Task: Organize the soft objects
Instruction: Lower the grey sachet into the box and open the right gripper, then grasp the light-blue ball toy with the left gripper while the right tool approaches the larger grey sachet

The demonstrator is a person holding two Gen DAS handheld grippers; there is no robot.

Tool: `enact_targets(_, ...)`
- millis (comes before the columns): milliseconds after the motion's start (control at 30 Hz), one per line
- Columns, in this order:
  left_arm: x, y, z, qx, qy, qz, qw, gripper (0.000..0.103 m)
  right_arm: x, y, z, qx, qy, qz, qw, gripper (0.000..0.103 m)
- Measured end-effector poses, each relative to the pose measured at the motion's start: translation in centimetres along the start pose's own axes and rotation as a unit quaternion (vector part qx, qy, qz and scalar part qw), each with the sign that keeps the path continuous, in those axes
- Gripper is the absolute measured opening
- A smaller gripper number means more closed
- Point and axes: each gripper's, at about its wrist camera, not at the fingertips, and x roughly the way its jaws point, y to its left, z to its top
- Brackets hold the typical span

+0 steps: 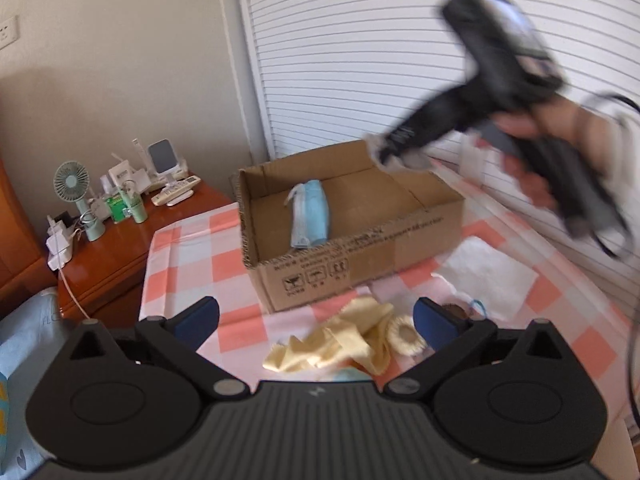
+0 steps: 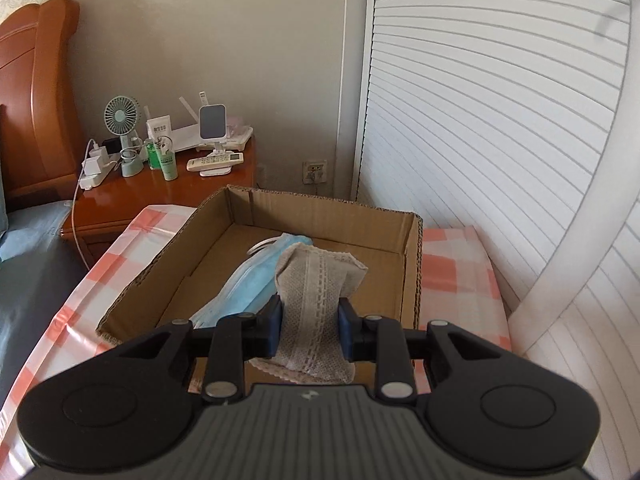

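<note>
Right gripper [image 2: 308, 322] (pinched) on lace cloth [image 2: 316, 300]

blurred: black right hand-held gripper [image 1: 390, 148] and hand [image 1: 532, 148] | half-hidden: light blue face mask [image 2: 256, 276] behind beige lace cloth [image 2: 316, 292] | unreadable: brown cardboard box [image 1: 372, 252] print

Soft, even daylight filled both fisheye views, whose corners were black and whose straight lines bowed outward. The glossy reddish wooden nightstand [image 2: 168, 196] showed pale glare, and the black handheld right gripper [image 1: 404, 148] (left view) was motion-blurred.
</note>
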Motion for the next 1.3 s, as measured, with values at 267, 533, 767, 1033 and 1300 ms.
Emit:
enact_targets(267,-0.5,-0.7,-1.5,0.012,0.009,-0.019,0.9997,0.102,4.9,-0.5,3.7,0.015,-0.006,-0.025,1.000,0.084)
enact_targets(533,-0.3,0.5,-2.2,-0.009,0.018,-0.023,0.9995,0.102,2.3,0.5,2.4,-0.020,-0.038,-0.041,0.998,0.103)
enact_targets(767,-0.9,1.6,-2.6,-0.029,0.020,-0.013,0.9993,0.102,-1.4,1.0,-1.4,-0.035,-0.020,-0.055,0.998,0.103)
enact_targets(1033,-1.5,1.5,-3.8,-0.033,0.024,0.002,0.9992,0.102,-5.6,2.0,-7.6,-0.043,-0.003,-0.029,0.999,0.103)
enact_targets(1300,-1.6,0.3,-5.7,-0.028,0.029,-0.006,0.9992,0.102,-8.3,3.2,-14.1,-0.045,0.017,-0.007,0.999,0.103)
